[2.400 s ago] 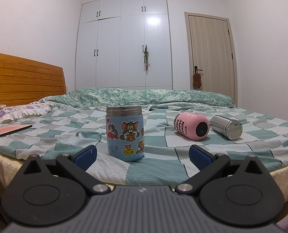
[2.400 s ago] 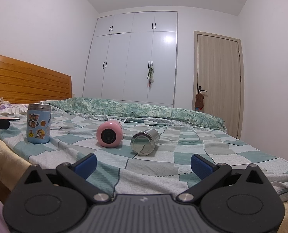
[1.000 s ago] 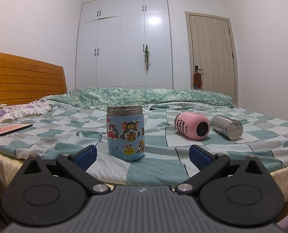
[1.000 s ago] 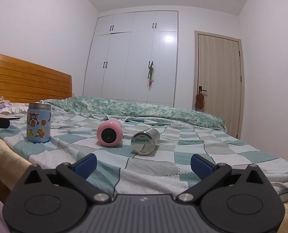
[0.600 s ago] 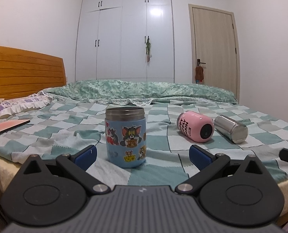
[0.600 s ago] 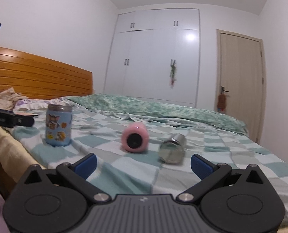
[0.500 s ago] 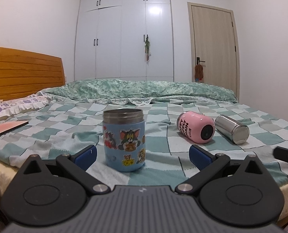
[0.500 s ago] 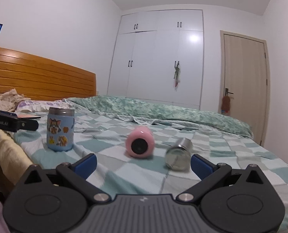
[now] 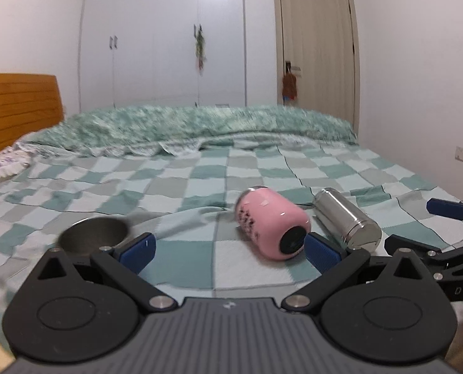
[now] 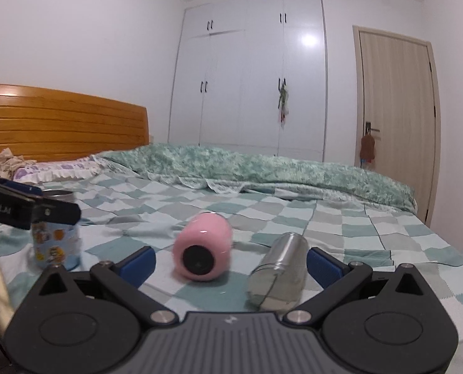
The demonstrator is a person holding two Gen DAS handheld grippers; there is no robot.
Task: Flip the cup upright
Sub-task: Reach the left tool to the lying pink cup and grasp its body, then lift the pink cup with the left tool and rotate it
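Observation:
A pink cup [image 9: 272, 222] lies on its side on the checkered bedspread, its dark end facing me; it also shows in the right wrist view [image 10: 204, 247]. A steel cup [image 9: 347, 217] lies on its side just right of it, and shows in the right wrist view [image 10: 280, 269] too. A blue cartoon cup [image 10: 56, 242] stands upright at the left; in the left wrist view only its open steel rim [image 9: 94, 236] shows. My left gripper [image 9: 228, 251] is open above the bed, just short of the pink cup. My right gripper [image 10: 230, 263] is open, with both lying cups between its fingers' line of sight.
The checkered bedspread [image 9: 200, 174] covers the bed, with a green quilt [image 10: 262, 165] bunched at the back. A wooden headboard [image 10: 60, 121] is at the left. A wardrobe [image 10: 250, 71] and a door [image 10: 397, 118] stand behind the bed.
Both grippers have moved forward over the bed and closer to the lying cups. The left one rose, so the blue cup dropped low in its view. Each gripper now shows in the other's view.

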